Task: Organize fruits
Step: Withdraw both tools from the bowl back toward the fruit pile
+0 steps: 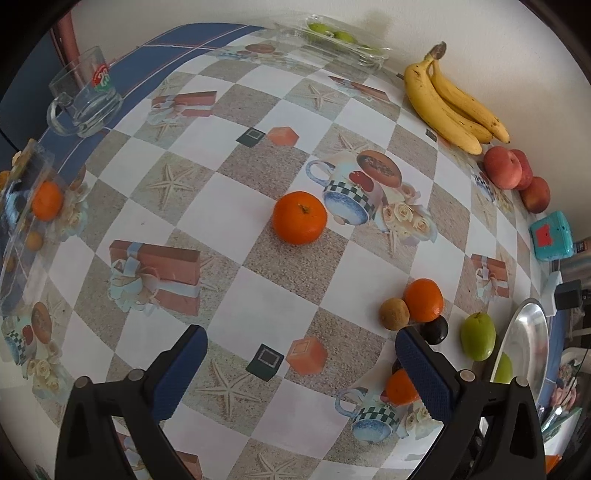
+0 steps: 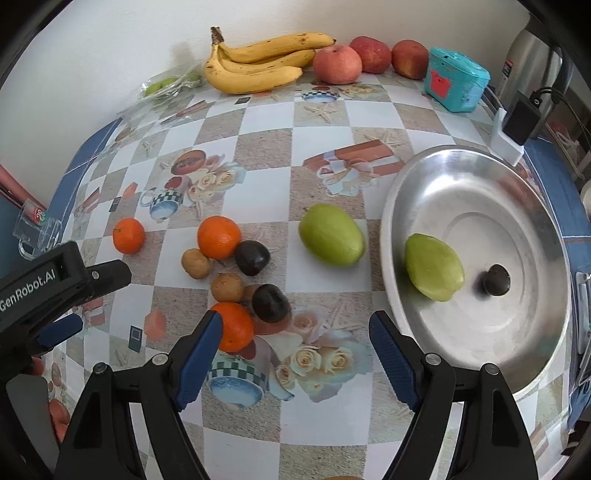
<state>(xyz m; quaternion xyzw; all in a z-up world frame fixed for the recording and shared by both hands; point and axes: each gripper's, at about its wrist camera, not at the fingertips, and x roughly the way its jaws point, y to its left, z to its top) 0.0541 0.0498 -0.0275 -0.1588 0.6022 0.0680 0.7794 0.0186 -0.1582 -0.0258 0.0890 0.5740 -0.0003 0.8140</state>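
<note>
My left gripper (image 1: 301, 343) is open and empty above the table; an orange (image 1: 300, 218) lies ahead of it. My right gripper (image 2: 295, 325) is open and empty beside a metal plate (image 2: 461, 177), which holds a green fruit (image 2: 434, 272) and a dark fruit (image 2: 496, 279). On the cloth lie another green fruit (image 2: 331, 235), three oranges (image 2: 218, 236) (image 2: 128, 235) (image 2: 236, 326), two dark fruits (image 2: 252, 257) (image 2: 270, 302) and two small brown fruits (image 2: 195, 263) (image 2: 227, 287). The left gripper (image 2: 62, 280) shows at the left of the right wrist view.
Bananas (image 2: 255, 61), three red apples (image 2: 338, 64) and a teal box (image 2: 456, 79) stand along the back wall. A bag of green fruits (image 1: 334, 35) lies at the back. A glass mug (image 1: 85, 94) stands at the table's left. A charger (image 2: 517, 122) sits behind the plate.
</note>
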